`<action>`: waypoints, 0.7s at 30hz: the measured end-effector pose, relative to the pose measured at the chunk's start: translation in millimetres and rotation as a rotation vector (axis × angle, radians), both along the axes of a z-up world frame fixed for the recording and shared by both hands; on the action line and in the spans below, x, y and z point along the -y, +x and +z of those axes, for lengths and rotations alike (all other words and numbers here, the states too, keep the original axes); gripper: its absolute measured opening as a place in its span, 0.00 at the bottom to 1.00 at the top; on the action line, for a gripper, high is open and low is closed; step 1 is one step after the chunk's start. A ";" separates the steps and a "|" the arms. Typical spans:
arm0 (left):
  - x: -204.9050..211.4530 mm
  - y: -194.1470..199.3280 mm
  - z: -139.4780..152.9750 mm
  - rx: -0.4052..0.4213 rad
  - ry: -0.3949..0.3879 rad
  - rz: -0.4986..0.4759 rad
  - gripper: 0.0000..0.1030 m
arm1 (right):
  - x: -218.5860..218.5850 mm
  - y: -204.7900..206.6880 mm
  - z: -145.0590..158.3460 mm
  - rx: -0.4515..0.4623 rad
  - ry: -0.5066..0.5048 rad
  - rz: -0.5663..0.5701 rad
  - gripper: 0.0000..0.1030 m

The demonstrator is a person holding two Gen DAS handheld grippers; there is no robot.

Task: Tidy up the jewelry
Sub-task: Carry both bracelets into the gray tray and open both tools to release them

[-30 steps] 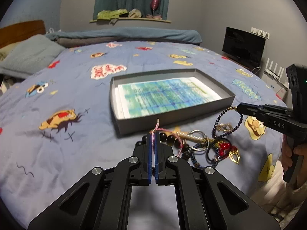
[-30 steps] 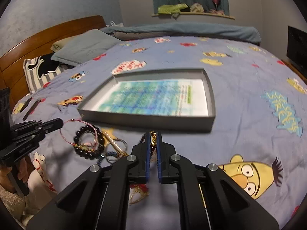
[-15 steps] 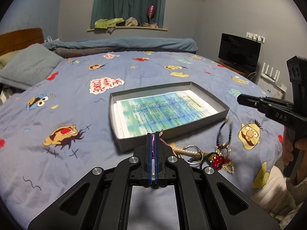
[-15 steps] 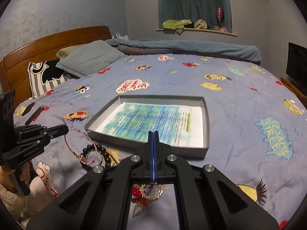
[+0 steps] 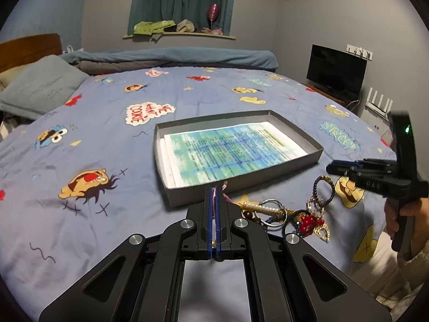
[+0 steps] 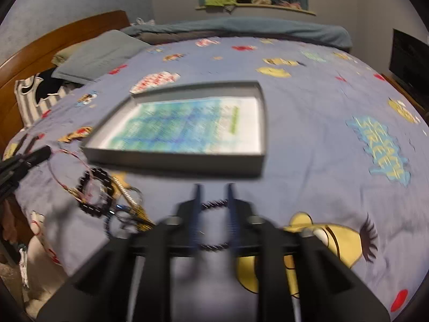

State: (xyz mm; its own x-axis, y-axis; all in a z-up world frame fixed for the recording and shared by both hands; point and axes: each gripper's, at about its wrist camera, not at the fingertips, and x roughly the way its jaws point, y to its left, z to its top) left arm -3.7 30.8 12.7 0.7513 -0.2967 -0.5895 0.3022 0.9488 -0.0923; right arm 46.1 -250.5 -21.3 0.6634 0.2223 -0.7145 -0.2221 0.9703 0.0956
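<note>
The left claw (image 5: 214, 196) is pinched nearly shut on a thin pink cord (image 5: 214, 201) that runs up between its blue pads, with the loose end poking out just past the tips. Judging from the right wrist view, that cord trails down to a red string bracelet (image 6: 57, 171) lying beside a ring of dark beads (image 6: 95, 191), so a quick lift may drag the neighbours along or let the thin cord slip out.

The right claw (image 6: 213, 206) stands with its jaws parted, and a dark beaded loop (image 6: 214, 204) lies across the gap between them. The view is blurred, so I cannot tell whether the loop rests on the bedspread or touches a pad.

Just right of the left claw sits the tangle: a pearl strand (image 5: 258, 207), a metal ring (image 5: 270, 209), a red and gold charm (image 5: 308, 221) and a dark bead loop (image 5: 323, 190) directly under the right claw. They overlap, and pulling one piece would likely snag another.

Straight ahead of both claws lies the grey tray (image 5: 241, 181), lined with a printed sheet (image 5: 233, 153) and holding no jewelry yet. Its near wall stands between the pile and the lining; a dangling cord carried low could catch on that wall. The soft bedspread (image 5: 93, 139) may let the tray tip or slide if it is nudged.
</note>
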 end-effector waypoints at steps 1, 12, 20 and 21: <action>-0.2 -0.2 -1.2 -0.002 0.001 0.002 0.02 | 3.0 -0.6 -4.2 -0.008 -0.005 -0.006 0.31; -0.2 1.7 -7.1 -0.016 0.004 0.003 0.02 | 14.1 1.9 -30.8 -0.075 -0.042 -0.034 0.06; 1.4 0.3 -0.5 -0.004 0.003 -0.007 0.02 | 8.9 -8.2 -4.1 0.029 -0.053 -0.005 0.06; 2.1 0.1 1.5 0.000 0.004 -0.011 0.02 | 6.3 -10.1 2.7 0.050 -0.056 0.004 0.06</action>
State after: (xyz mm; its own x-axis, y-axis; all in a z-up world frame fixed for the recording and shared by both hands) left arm -3.6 28.7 14.3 0.7483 -0.3023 -0.5905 0.3122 0.9459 -0.0886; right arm 36.0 -256.8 -18.6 0.6977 0.1851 -0.6921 -0.2288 0.9730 0.0296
